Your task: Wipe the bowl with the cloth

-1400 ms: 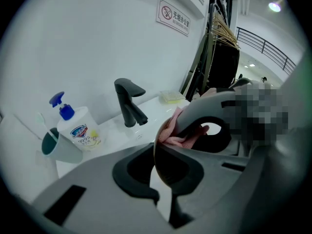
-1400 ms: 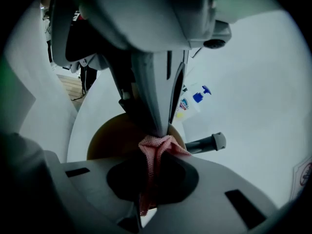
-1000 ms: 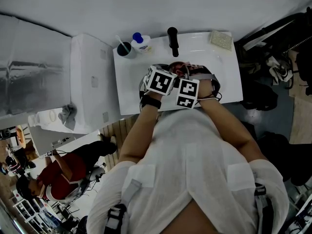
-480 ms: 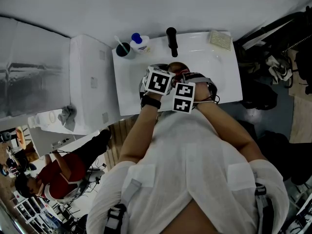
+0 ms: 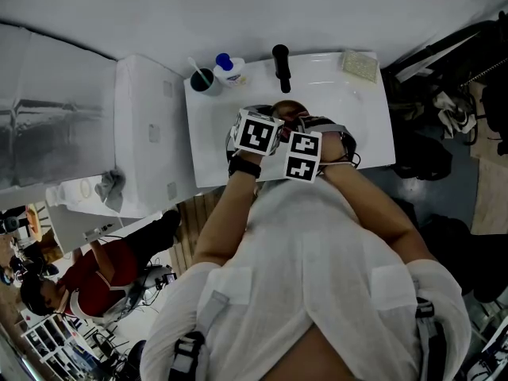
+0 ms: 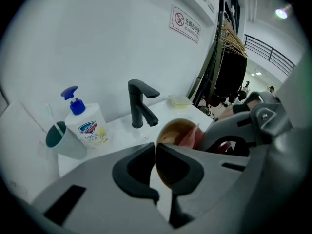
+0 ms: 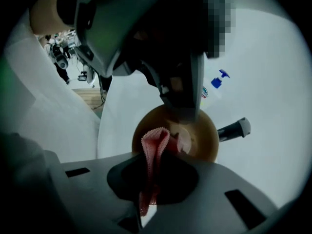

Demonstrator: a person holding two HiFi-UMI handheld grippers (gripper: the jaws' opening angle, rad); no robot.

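Near the Safeguard soap bottle (image 6: 90,126), left gripper (image 6: 155,152) closes on the bowl (image 6: 178,129), right gripper (image 7: 148,172) pinches the cloth (image 7: 155,144).

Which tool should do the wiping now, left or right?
Right. The right tool pinches the cloth, which reaches into the bowl. The left tool is shut on the bowl's rim, steadying it.

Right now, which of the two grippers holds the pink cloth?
The right gripper: the pink cloth is pinched between its jaws. The left gripper is closing on the rim of the bowl instead.
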